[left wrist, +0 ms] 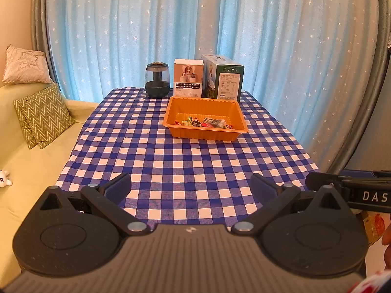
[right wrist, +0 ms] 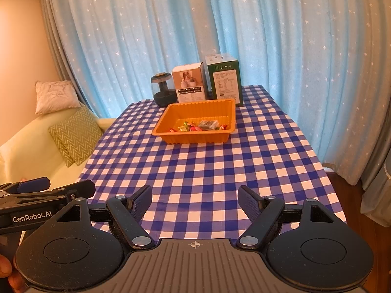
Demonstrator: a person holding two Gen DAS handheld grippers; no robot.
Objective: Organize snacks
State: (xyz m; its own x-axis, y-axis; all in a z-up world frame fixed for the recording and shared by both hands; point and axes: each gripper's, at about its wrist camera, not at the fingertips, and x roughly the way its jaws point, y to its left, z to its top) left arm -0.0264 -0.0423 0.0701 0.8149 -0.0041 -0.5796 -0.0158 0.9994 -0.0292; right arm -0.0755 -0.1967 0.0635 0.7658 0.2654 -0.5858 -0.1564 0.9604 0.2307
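holding both the left gripper (left wrist: 190,188) and right gripper (right wrist: 194,201) wide open and empty, we see snacks (left wrist: 204,122) in the orange tray (left wrist: 171,117); reaching in carelessly could shove it.

Both wrist views sat low at the near table edge, facing the curtain (left wrist: 220,24). Left view lay left of right. Shared: checkered tablecloth (left wrist: 183,166), orange tray (right wrist: 195,138), boxes behind.
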